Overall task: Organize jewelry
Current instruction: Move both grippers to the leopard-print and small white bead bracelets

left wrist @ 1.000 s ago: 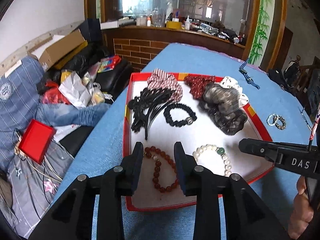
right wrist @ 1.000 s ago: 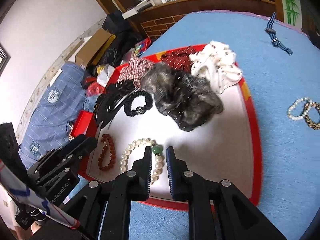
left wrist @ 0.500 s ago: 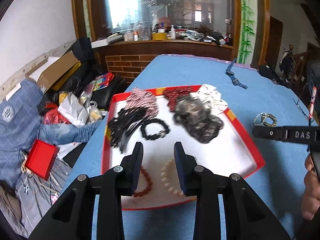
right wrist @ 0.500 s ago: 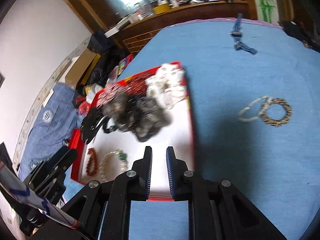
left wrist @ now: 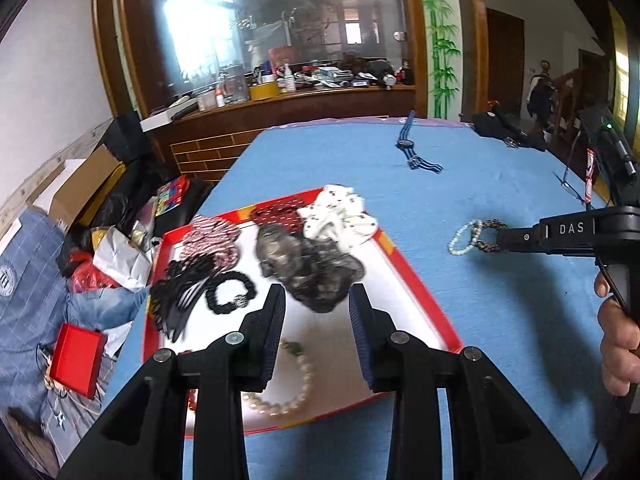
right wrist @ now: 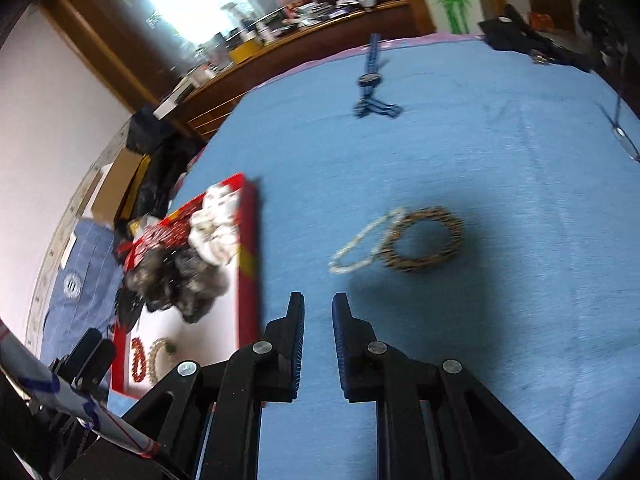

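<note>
The right gripper point(right wrist: 318, 312) has been swung off the red tray point(right wrist: 250, 240), empty, fingers slightly apart, toward two bracelets point(right wrist: 400, 240) on the blue cloth right of the tray. The left gripper point(left wrist: 316, 308) is held open, empty, over the tray. Pickup likely next.

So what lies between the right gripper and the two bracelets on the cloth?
Only bare blue cloth, shown in the right wrist view: the open right gripper points toward the white bracelet and brown bracelet, nothing between.
</note>
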